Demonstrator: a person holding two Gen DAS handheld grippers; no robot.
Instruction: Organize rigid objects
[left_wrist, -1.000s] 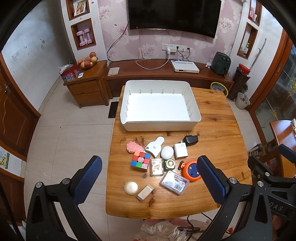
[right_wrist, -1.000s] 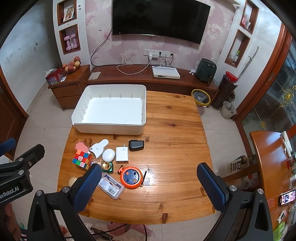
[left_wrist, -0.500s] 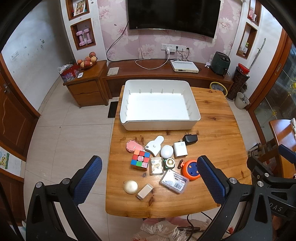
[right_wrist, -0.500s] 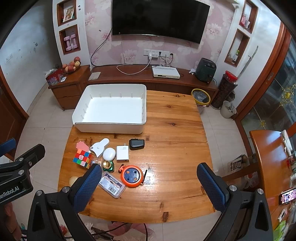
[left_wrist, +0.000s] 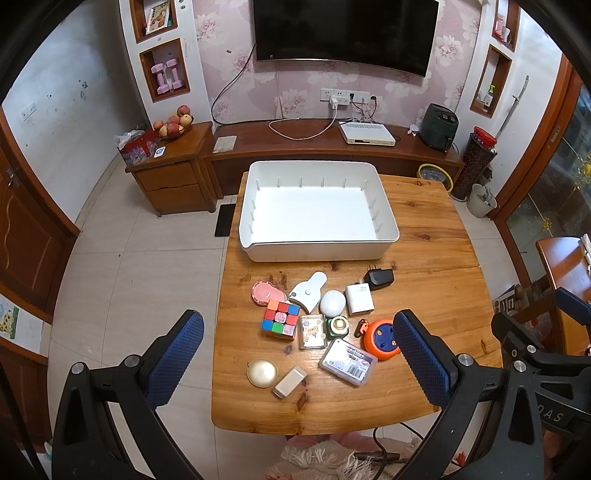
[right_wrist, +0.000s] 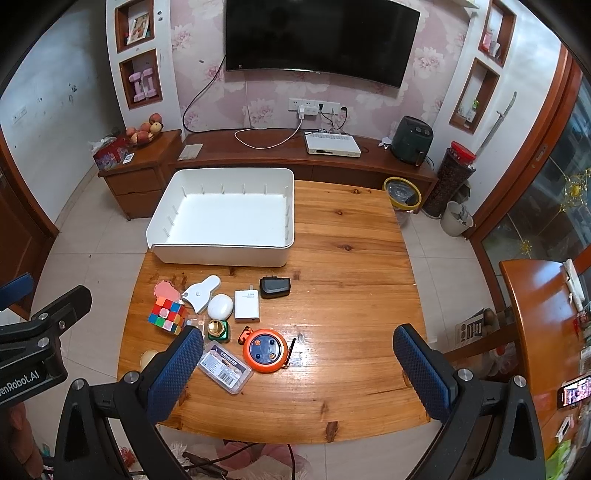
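An empty white bin (left_wrist: 317, 251) (right_wrist: 221, 254) stands on the far left part of the wooden table (left_wrist: 436, 258) (right_wrist: 351, 258). Several small objects lie in front of it: a colour cube (left_wrist: 280, 318) (right_wrist: 167, 315), an orange round reel (left_wrist: 380, 339) (right_wrist: 265, 350), a white charger block (left_wrist: 359, 299) (right_wrist: 246, 304), a black adapter (left_wrist: 379, 277) (right_wrist: 275, 287), a clear flat case (left_wrist: 348, 361) (right_wrist: 224, 367), a white egg-shaped case (left_wrist: 332, 302) (right_wrist: 220, 305). My left gripper (left_wrist: 295, 363) hangs open high above the table's near edge. My right gripper (right_wrist: 297, 369) is open too, above the near middle.
A pale round compact (left_wrist: 262, 373) and a small silver box (left_wrist: 290, 382) lie near the front edge. A second wooden table (right_wrist: 543, 332) stands to the right. A low TV cabinet (right_wrist: 295, 155) runs behind. The table's right half is bare wood.
Both views have shifted only slightly; the table sits a little lower and nearer in the right wrist view. No object has moved and both grippers stay open.
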